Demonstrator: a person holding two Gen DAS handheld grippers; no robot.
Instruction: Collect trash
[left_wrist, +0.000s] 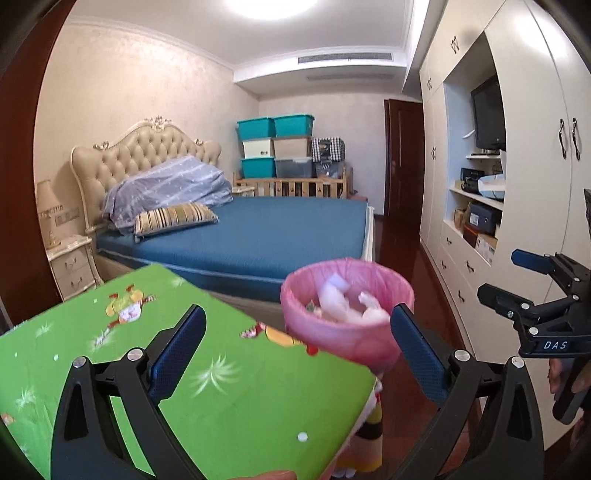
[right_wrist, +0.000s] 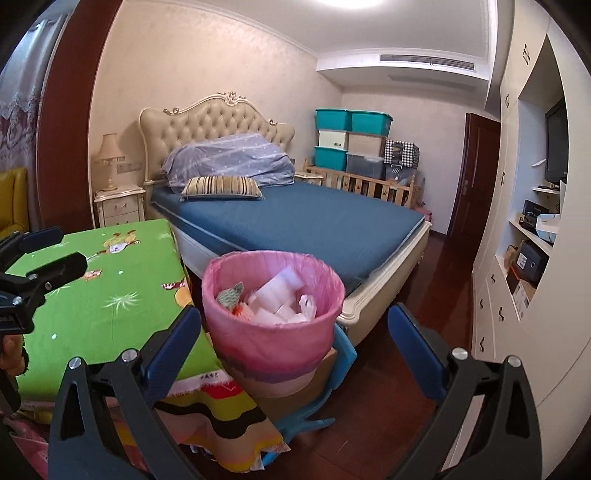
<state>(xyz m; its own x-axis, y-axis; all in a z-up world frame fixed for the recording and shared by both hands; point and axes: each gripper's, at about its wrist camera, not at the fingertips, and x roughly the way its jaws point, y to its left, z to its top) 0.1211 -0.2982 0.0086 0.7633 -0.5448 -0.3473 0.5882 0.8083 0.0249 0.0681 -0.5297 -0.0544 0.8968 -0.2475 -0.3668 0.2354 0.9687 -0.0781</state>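
Pink-lined trash bin (right_wrist: 273, 317) holding scraps, both tools (left_wrist: 295, 354) (right_wrist: 295, 354) spread wide, empty

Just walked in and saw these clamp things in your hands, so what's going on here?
A person is collecting trash in a bedroom, holding a two-finger gripper in each hand. The left gripper and right gripper are both open and empty, held in front of a bin with a pink liner. The bin already holds white scraps. It stands beside a table with a green cloth, which looks bare.
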